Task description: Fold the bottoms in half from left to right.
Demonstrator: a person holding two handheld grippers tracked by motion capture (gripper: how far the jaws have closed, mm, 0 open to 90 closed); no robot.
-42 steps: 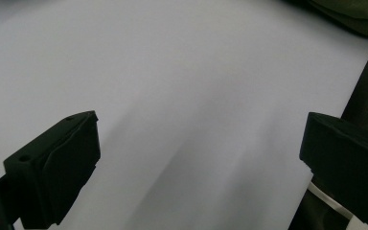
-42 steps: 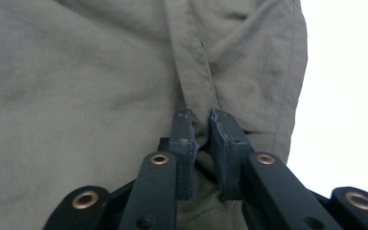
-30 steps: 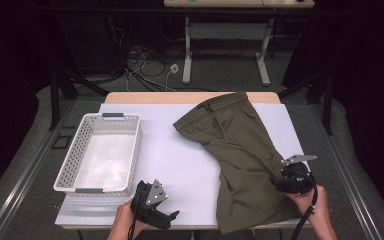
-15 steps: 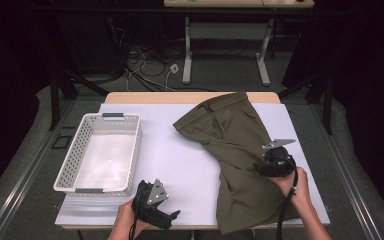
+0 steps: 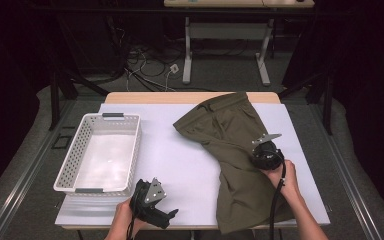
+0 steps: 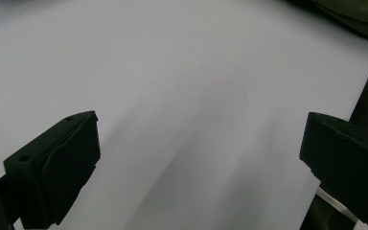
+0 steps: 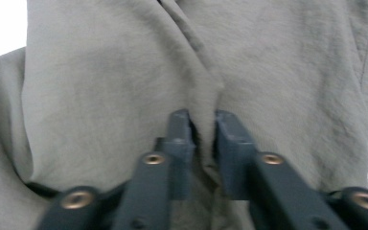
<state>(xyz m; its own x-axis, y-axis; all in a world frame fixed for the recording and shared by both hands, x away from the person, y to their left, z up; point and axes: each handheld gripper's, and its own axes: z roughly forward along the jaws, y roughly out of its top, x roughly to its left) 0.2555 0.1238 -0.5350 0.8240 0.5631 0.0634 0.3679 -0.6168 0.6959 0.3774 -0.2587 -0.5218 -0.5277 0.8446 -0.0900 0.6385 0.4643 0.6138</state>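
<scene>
1. Nearest me, my left gripper point(image 5: 152, 210) rests at the front edge of the white table cover point(image 5: 180, 160), jaws spread wide with nothing between them; the left gripper view looks across bare white surface, with a sliver of green cloth at its top right corner.
2. My right gripper point(image 7: 203, 136) has just been closing its jaws, and the right gripper view has a raised fold of the olive garment point(image 7: 124, 72) pinched between them. I judge this a real grip, though thin.
3. To do this step well, I would lift slowly and check that the fold does not slide out; a deeper bite would hold more surely.
4. The olive garment point(image 5: 235, 150) lies across the right half of the table, its waistband end toward the far edge, its lower end hanging over the near edge.
5. The white basket point(image 5: 70, 160) stands empty at the left, well apart from the garment.
6. Hard to tell: how many layers the jaws hold, since the fold hides its own underside. From the high view the gripper body covers the pinch point, and the garment's lower hem is cut off by the picture's bottom edge.
</scene>
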